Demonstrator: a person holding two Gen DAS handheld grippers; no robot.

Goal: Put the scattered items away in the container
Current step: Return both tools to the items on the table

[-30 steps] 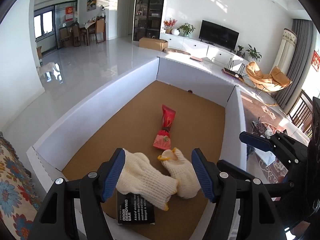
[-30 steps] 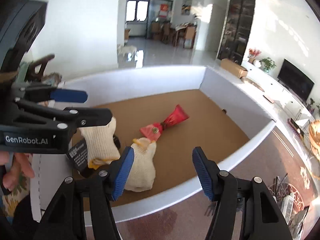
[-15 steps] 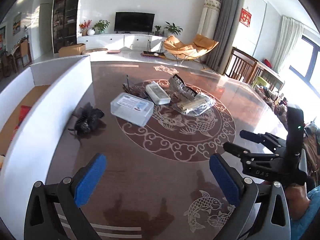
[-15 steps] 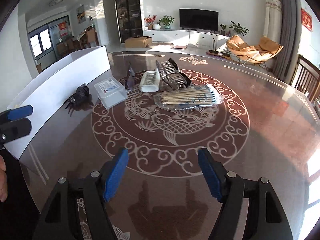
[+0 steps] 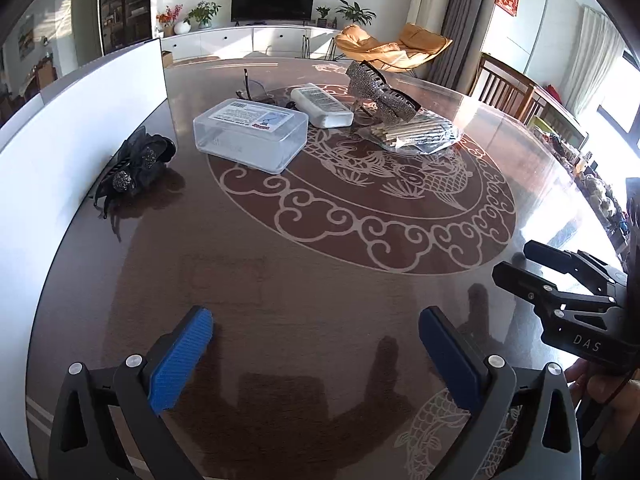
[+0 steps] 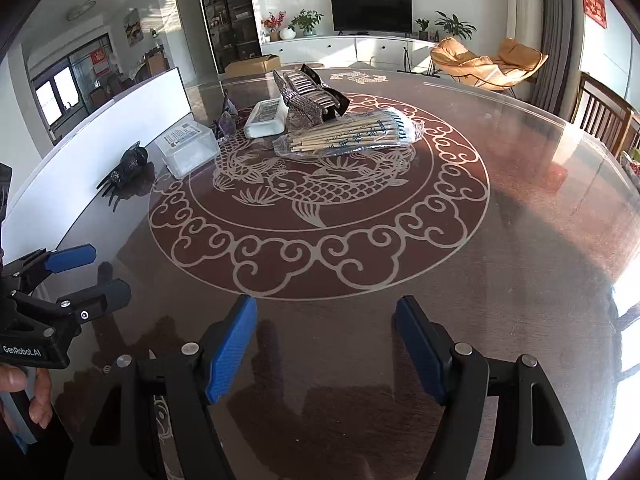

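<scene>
My left gripper point(image 5: 316, 320) stands wide open and empty low over the dark table, its blue pads point(image 5: 180, 360) far apart. My right gripper point(image 6: 326, 308) is open and empty too, just to its right point(image 5: 532, 260). Ahead of both lie the scattered items: a black flower hair clip point(image 5: 136, 164) against the white container's wall point(image 5: 80, 120), a clear plastic box point(image 5: 250, 134), a white pack point(image 5: 322, 106), a sparkly hair claw point(image 5: 380, 96) and a bag of chopsticks point(image 6: 352, 132). The container's inside is hidden behind its wall.
Dark-framed glasses point(image 5: 256, 92) lie behind the clear box. The round table point(image 6: 520, 200) carries a fish pattern, and its right half is bare. Wooden chairs point(image 5: 504, 88) stand at its far right edge. A person's hand point(image 6: 24, 396) holds the left gripper's handle.
Both grippers swung away from the container, leaving the cream gloves inside it. They now hang lower over the table, with their jaws wider apart and empty.
</scene>
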